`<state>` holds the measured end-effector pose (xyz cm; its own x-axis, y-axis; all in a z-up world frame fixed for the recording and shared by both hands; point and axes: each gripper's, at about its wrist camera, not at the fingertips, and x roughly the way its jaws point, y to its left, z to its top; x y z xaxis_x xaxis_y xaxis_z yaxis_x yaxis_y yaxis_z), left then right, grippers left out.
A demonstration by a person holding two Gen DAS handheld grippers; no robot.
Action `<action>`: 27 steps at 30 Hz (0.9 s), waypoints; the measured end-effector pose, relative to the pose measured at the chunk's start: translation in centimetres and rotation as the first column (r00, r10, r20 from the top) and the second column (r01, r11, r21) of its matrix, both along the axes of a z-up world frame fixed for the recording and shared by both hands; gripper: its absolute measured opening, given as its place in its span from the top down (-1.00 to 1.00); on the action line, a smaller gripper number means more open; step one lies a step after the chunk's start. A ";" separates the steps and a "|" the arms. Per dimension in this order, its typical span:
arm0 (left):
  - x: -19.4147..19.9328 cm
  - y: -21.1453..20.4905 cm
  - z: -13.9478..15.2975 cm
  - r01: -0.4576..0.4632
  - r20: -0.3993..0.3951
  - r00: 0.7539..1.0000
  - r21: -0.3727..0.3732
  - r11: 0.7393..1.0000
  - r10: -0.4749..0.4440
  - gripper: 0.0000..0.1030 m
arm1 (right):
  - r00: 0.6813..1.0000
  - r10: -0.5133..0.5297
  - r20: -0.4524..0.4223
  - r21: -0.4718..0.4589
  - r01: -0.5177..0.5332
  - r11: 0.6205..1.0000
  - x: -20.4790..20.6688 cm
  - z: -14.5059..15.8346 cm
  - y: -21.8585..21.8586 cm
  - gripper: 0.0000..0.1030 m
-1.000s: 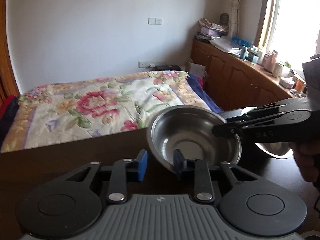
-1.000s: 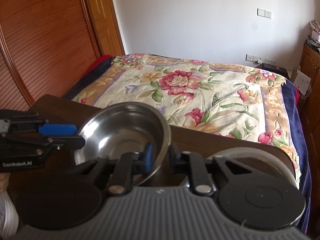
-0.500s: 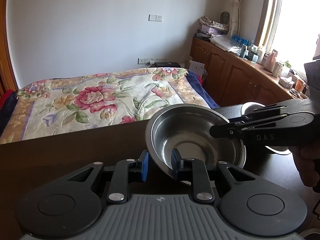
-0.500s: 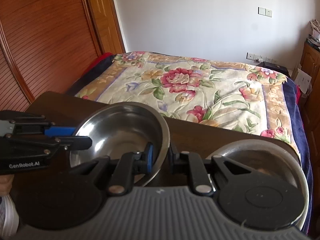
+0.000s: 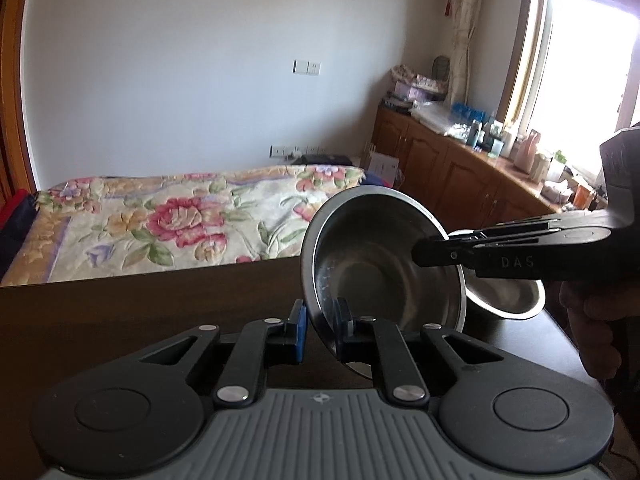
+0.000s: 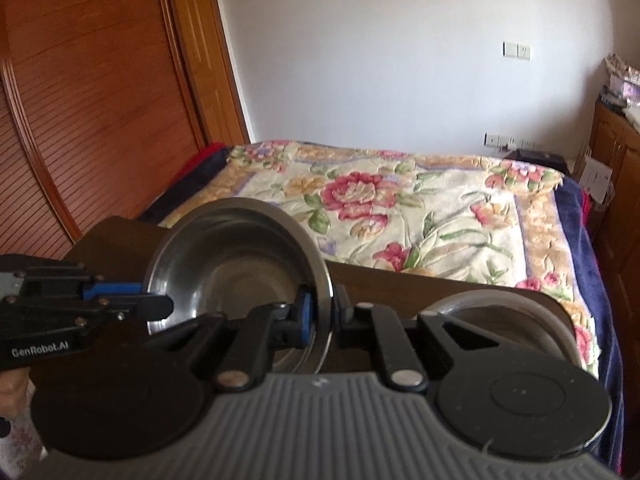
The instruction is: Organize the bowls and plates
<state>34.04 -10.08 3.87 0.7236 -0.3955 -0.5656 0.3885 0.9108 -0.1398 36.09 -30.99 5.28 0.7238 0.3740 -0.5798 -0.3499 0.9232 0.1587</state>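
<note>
A steel bowl (image 5: 380, 268) (image 6: 236, 276) hangs tilted above the dark table (image 5: 140, 312), held by its rim from two sides. My left gripper (image 5: 320, 326) is shut on the near-left rim, which passes between its blue pad and black finger. My right gripper (image 6: 323, 314) is shut on the opposite rim and reaches in from the right in the left wrist view (image 5: 436, 250). In the right wrist view the left gripper (image 6: 120, 304) comes in from the left. A second steel bowl (image 5: 508, 296) (image 6: 500, 320) rests on the table just right of the held one.
The table's far edge (image 6: 400, 276) runs close behind the bowls, with a bed in a floral cover (image 5: 180, 220) beyond it. A cluttered wooden cabinet (image 5: 460, 160) stands at the right and a slatted wardrobe (image 6: 80, 120) at the left. A hand (image 5: 592, 320) holds the right gripper.
The left gripper's fingers have drawn in onto the bowl's rim. The bowl has risen and tipped up toward vertical, and both views now sit higher.
</note>
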 end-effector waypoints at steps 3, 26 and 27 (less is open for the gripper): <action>-1.4 0.1 1.0 0.006 0.025 1.000 -0.011 1.000 -0.006 0.21 | 1.000 -0.003 0.026 -0.002 0.003 1.000 -1.3 1.0 -0.1 0.76; -13.3 0.6 3.7 0.088 0.155 0.984 -0.011 0.996 -0.085 0.20 | 0.992 -0.024 0.125 -0.027 0.027 0.999 -11.9 4.0 -0.5 0.76; -13.7 0.6 3.5 0.091 0.156 0.984 -0.011 0.996 -0.088 0.20 | 0.992 -0.028 0.125 -0.029 0.031 0.999 -12.3 3.9 -0.5 0.76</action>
